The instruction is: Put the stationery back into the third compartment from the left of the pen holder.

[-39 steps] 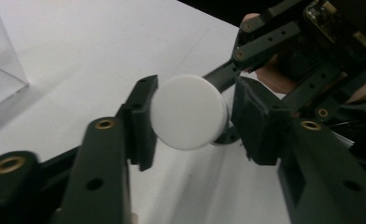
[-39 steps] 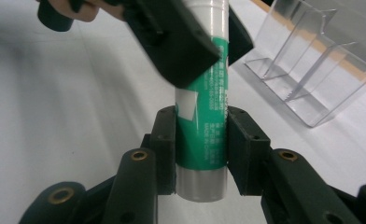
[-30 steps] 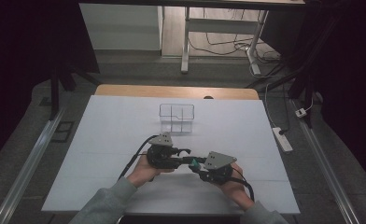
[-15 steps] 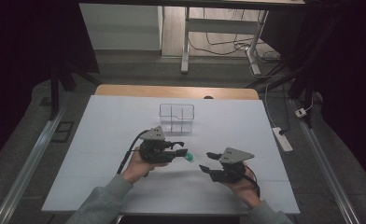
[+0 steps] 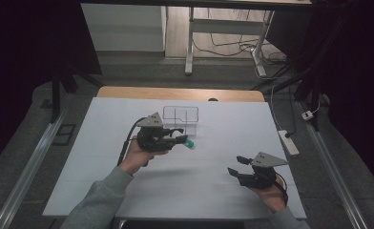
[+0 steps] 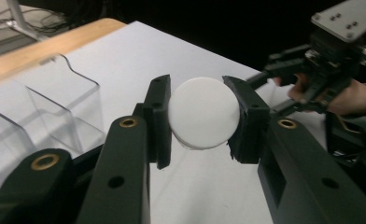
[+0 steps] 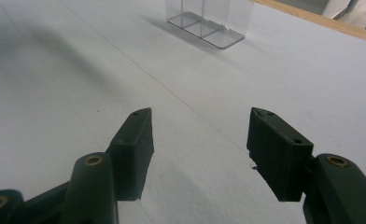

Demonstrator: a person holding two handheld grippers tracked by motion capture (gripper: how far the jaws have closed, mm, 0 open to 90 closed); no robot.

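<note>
Dark floor and cables surround the white surface (image 5: 128,191), which carries a clear plastic container (image 5: 181,116) with several compartments; I see nothing in those that show. It stands just beyond the left gripper (image 5: 176,136), and far ahead of the right gripper (image 5: 238,165) in the right gripper view.

The left gripper is partly closed, its pads pressing both sides of a round white object (image 6: 203,113) with a teal end, held above the surface. The right gripper has just been opening; its jaws stand apart with nothing between them, low over the surface.

A second ago both grippers met at the object near the front edge. Since then the right gripper has let go and drawn away to the right, while the left gripper has carried the object up toward the container.
</note>
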